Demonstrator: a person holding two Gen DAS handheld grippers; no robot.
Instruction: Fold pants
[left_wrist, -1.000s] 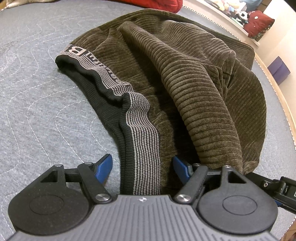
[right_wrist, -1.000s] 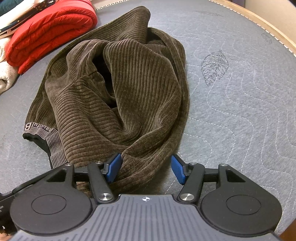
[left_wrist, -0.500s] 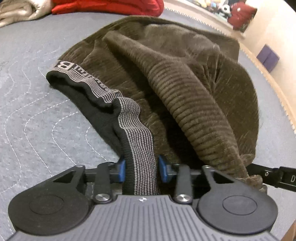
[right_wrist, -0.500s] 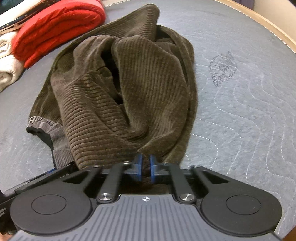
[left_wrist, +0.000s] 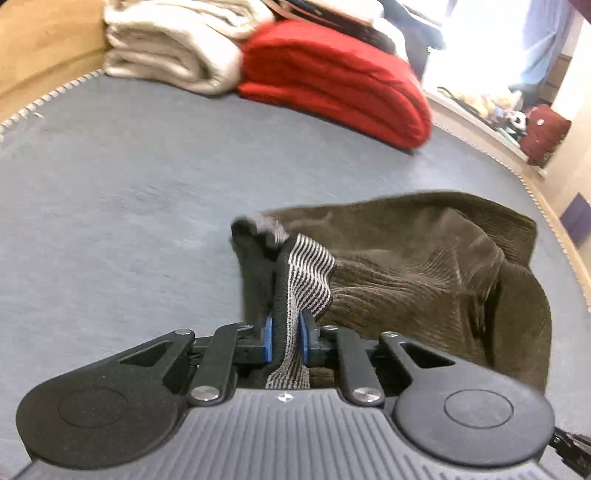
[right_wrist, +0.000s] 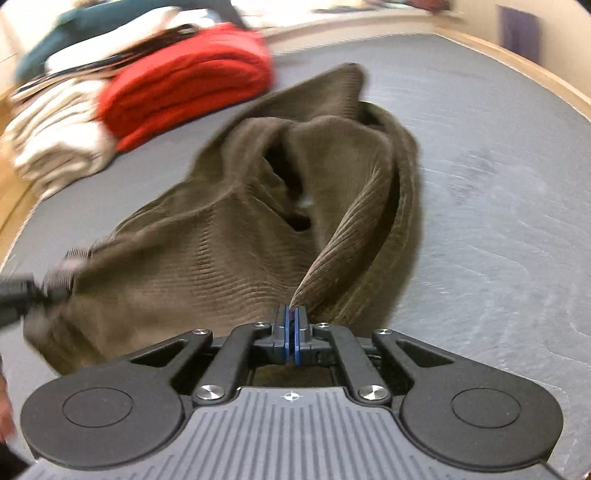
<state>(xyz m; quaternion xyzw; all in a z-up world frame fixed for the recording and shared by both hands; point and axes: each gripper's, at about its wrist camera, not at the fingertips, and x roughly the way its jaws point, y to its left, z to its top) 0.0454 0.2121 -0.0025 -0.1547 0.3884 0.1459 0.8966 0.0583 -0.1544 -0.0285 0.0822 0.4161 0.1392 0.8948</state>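
The pants (left_wrist: 424, 266) are dark brown corduroy with a grey-and-black striped waistband (left_wrist: 308, 280). They lie bunched on the grey quilted mattress (left_wrist: 110, 221). My left gripper (left_wrist: 285, 338) is shut on the waistband and holds it raised. In the right wrist view the pants (right_wrist: 229, 236) stretch away from me, and my right gripper (right_wrist: 294, 330) is shut on a pinched fold of corduroy. The left gripper shows as a dark blur at that view's left edge (right_wrist: 18, 295). Both views are motion-blurred.
A folded red blanket (left_wrist: 332, 77) and folded cream towels (left_wrist: 170, 51) are stacked at the far side of the mattress, also in the right wrist view (right_wrist: 184, 85). A wooden frame edge (right_wrist: 517, 62) borders the mattress on the right.
Both grippers went from open to shut, the left on the waistband and the right on the corduroy. They have since lifted the pants, tilting both views up towards the stacked linens.
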